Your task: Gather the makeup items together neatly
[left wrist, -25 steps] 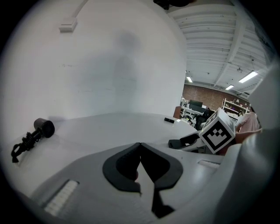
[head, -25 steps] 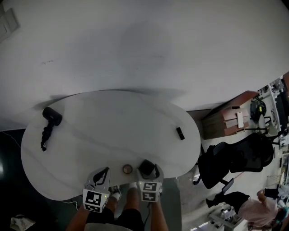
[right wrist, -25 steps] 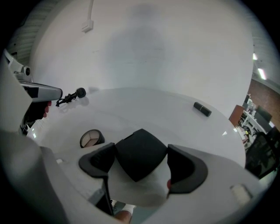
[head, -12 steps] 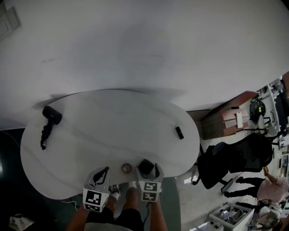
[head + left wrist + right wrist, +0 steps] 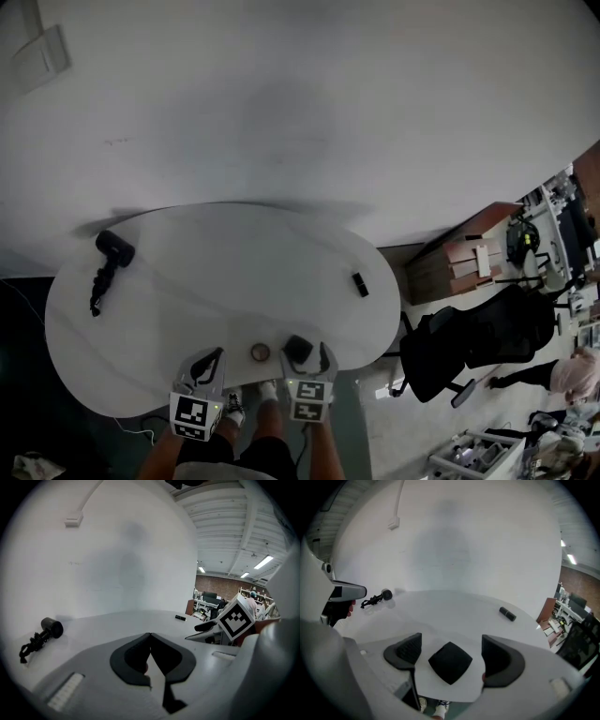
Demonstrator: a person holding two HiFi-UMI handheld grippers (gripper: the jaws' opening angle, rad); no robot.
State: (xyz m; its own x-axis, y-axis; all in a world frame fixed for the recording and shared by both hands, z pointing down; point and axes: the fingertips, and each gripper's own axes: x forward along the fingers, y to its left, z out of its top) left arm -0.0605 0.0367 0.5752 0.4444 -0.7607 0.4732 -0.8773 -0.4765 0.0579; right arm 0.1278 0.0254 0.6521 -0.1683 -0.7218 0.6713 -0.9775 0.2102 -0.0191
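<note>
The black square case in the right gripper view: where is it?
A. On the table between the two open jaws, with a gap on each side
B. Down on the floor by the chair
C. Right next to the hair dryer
A: the black square case lies on the table between the jaws of the right gripper, with white table showing on both sides of it. The hair dryer is far off to the left.

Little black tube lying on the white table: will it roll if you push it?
Probably, if nudged sideways: the little black tube lies on its side and looks rounded. It seems small, so likely light.
</note>
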